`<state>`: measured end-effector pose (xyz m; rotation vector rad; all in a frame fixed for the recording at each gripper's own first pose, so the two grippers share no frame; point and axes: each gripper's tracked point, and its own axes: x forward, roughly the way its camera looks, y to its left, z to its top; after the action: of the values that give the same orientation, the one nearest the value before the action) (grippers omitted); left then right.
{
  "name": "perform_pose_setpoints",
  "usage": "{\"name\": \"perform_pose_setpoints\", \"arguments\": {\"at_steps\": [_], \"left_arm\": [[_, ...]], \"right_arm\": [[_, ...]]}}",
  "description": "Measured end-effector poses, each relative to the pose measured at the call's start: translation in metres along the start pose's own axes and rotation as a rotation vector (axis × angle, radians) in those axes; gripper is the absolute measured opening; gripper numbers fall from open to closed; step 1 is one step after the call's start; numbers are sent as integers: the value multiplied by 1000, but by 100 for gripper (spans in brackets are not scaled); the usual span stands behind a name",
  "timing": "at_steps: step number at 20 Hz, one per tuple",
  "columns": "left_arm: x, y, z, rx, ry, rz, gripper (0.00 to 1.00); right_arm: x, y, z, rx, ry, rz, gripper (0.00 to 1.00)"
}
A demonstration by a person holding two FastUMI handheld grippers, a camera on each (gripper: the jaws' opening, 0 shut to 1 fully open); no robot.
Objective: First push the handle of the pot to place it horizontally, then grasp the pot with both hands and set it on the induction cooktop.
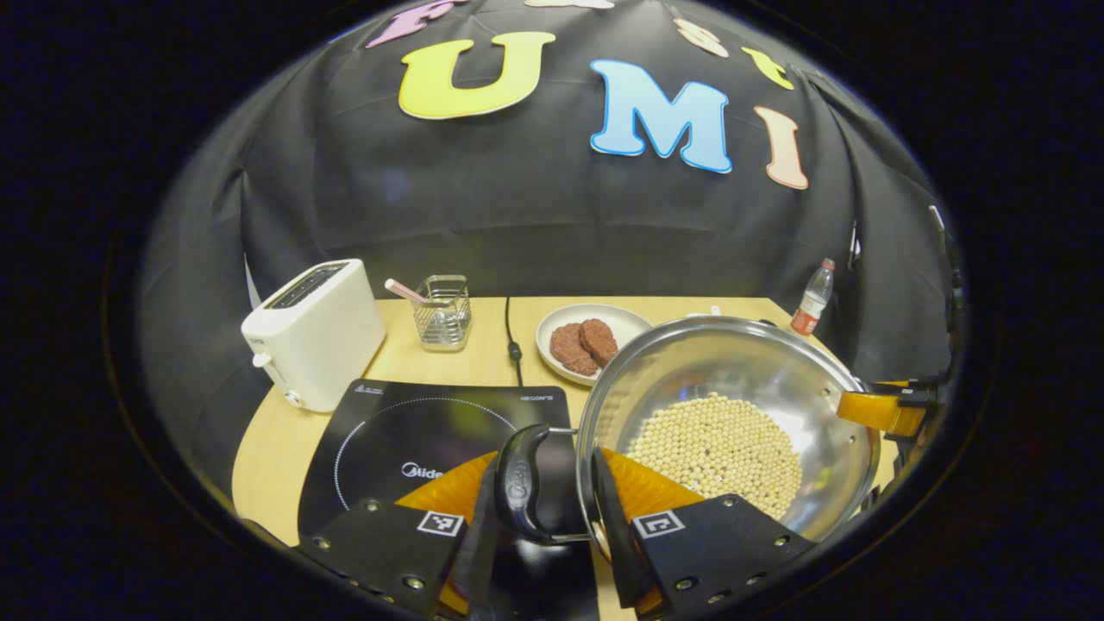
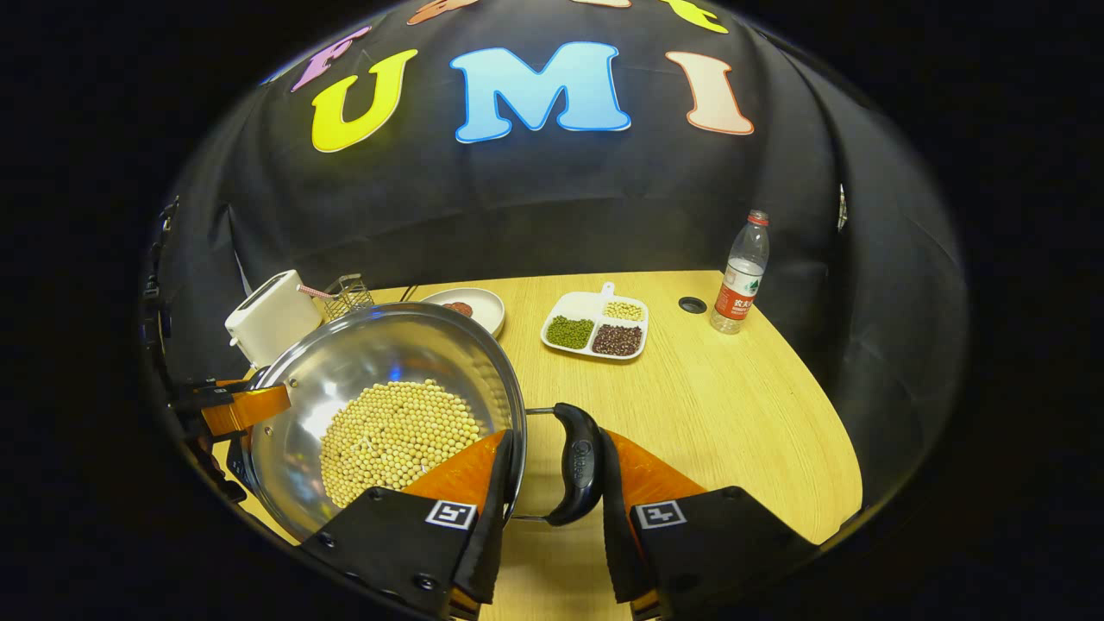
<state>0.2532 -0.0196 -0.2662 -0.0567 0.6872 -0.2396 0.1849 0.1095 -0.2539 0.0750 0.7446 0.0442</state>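
**Q.** Where is the pot, and how do the jaws stand on it?

**A.** The pot (image 1: 733, 423), steel and holding pale beans (image 1: 720, 448), sits at lower right of the left gripper view and lower left of the right gripper view. It appears lifted and tilted, though contact with the bench (image 2: 716, 405) cannot be told. The left gripper (image 1: 556, 496) has its jaws closed about the pot's left handle (image 1: 522, 483), one finger (image 1: 483, 517) outside the black grip, the other at the rim. The right gripper (image 2: 552, 487) is clamped likewise on the right handle (image 2: 578, 461). Both handles lie level.

**Q.** Which way does the target lie?

**A.** The induction cooktop (image 1: 405, 431) lies left of the pot in the left gripper view, directly beneath and ahead of the left gripper, which is therefore the nearer. The line through the two handles runs across the frame, so the likely move is a sideways carry toward the left.

**Q.** What bounds the path?

**A.** The toaster (image 1: 315, 345) stands just beyond the cooktop's far left corner; a wire basket (image 1: 442, 312), a cable (image 1: 513, 345) and a plate of patties (image 1: 586, 341) lie behind it. The bench edge runs close at lower left. The divided dish (image 2: 595, 323) and bottle (image 2: 742, 276) are well apart, upper right of the right gripper view.
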Motion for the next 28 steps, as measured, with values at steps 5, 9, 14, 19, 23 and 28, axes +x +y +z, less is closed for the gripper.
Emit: {"name": "perform_pose_setpoints", "arguments": {"at_steps": [5,9,14,19,23,28], "left_arm": [[3,29,3,4,-2,0,56],[6,57,2,2,4,2,56],[7,96,3,10,6,14,56],[11,137,2,21,9,29,56],[17,171,-1,23,15,40,56],[25,207,-12,9,27,61,56]], "right_arm": [[2,27,2,9,5,-9,49],[8,54,1,22,12,0,49],[15,91,2,53,21,25,52],[27,129,-1,57,26,41,53],[37,160,-3,55,32,54,49],[51,192,-8,37,47,73,49]]}}
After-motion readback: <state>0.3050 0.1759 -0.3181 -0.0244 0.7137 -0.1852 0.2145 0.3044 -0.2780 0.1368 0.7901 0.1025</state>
